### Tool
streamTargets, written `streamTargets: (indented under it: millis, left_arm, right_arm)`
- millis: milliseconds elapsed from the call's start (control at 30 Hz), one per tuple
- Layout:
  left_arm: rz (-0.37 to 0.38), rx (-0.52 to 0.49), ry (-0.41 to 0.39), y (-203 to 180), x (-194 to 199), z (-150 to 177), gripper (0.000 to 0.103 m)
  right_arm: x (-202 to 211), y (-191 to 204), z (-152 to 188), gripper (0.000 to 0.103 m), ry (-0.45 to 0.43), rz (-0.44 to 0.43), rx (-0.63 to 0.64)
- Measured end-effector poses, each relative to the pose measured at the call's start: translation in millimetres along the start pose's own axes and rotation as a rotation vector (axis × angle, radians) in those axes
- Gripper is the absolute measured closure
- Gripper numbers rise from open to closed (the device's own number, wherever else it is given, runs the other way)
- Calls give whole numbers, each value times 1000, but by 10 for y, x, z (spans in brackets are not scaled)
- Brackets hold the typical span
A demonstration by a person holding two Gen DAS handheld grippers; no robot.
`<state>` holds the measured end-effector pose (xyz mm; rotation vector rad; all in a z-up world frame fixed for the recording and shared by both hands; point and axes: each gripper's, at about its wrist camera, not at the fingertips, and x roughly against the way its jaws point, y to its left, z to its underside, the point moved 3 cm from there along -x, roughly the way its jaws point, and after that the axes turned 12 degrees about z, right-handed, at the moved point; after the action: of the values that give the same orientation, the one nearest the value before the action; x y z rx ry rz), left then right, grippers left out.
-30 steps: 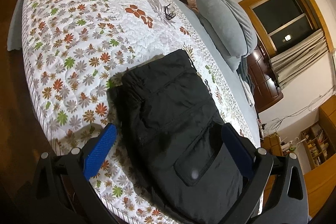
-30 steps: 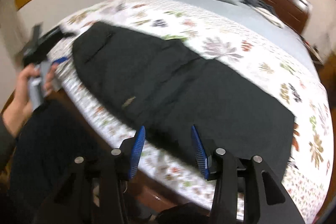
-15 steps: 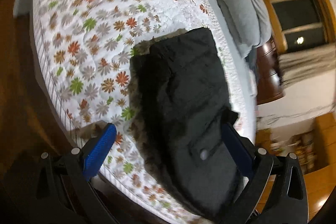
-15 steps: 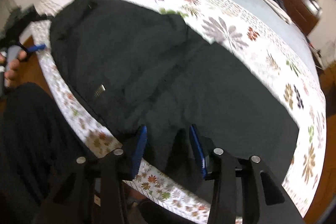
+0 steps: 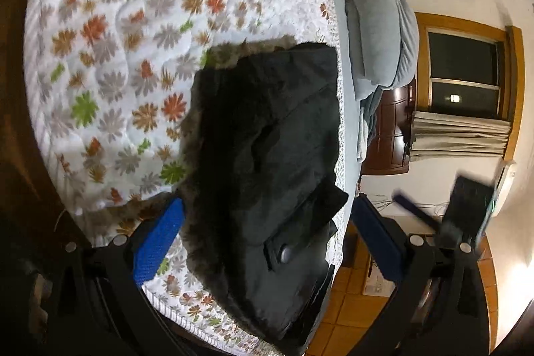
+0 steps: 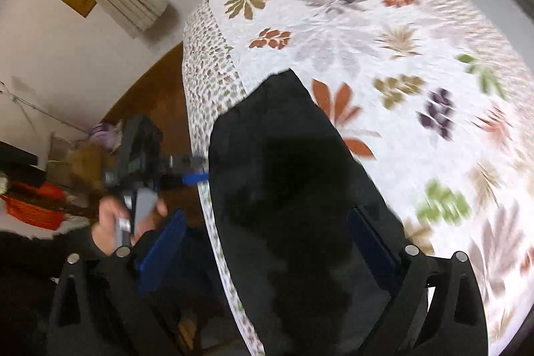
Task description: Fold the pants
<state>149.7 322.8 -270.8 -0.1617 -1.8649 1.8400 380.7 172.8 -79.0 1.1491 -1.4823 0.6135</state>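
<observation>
Black pants (image 5: 267, 162) lie flat along the near edge of a bed with a floral quilt (image 5: 110, 62). In the left wrist view my left gripper (image 5: 267, 236) is open, its blue pads either side of the waist end with a buttoned pocket (image 5: 300, 236). In the right wrist view the pants (image 6: 287, 189) run away from me. My right gripper (image 6: 270, 246) is open and straddles their near end just above the cloth. The left gripper (image 6: 193, 177) shows there at the pants' far edge, held in a hand.
Grey pillows (image 5: 377, 32) lie at the head of the bed by a dark wooden headboard (image 5: 387, 135). A window with a curtain (image 5: 464, 89) is on the wall. Wooden floor (image 6: 147, 102) lies beside the bed, with clutter and something red (image 6: 30, 209) on it.
My right gripper has opened wide and swung round over the end of the pants. My left gripper has tilted and moved closer to the waist end; it stays open.
</observation>
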Motion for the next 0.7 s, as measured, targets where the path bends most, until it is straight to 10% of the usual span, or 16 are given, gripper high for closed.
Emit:
streamTargets:
  millis: [700]
  left_arm:
    - [73,31,-82,-36,-123,-240,14]
  right_arm:
    - [-1487,19,-1135,5,288,-132,116]
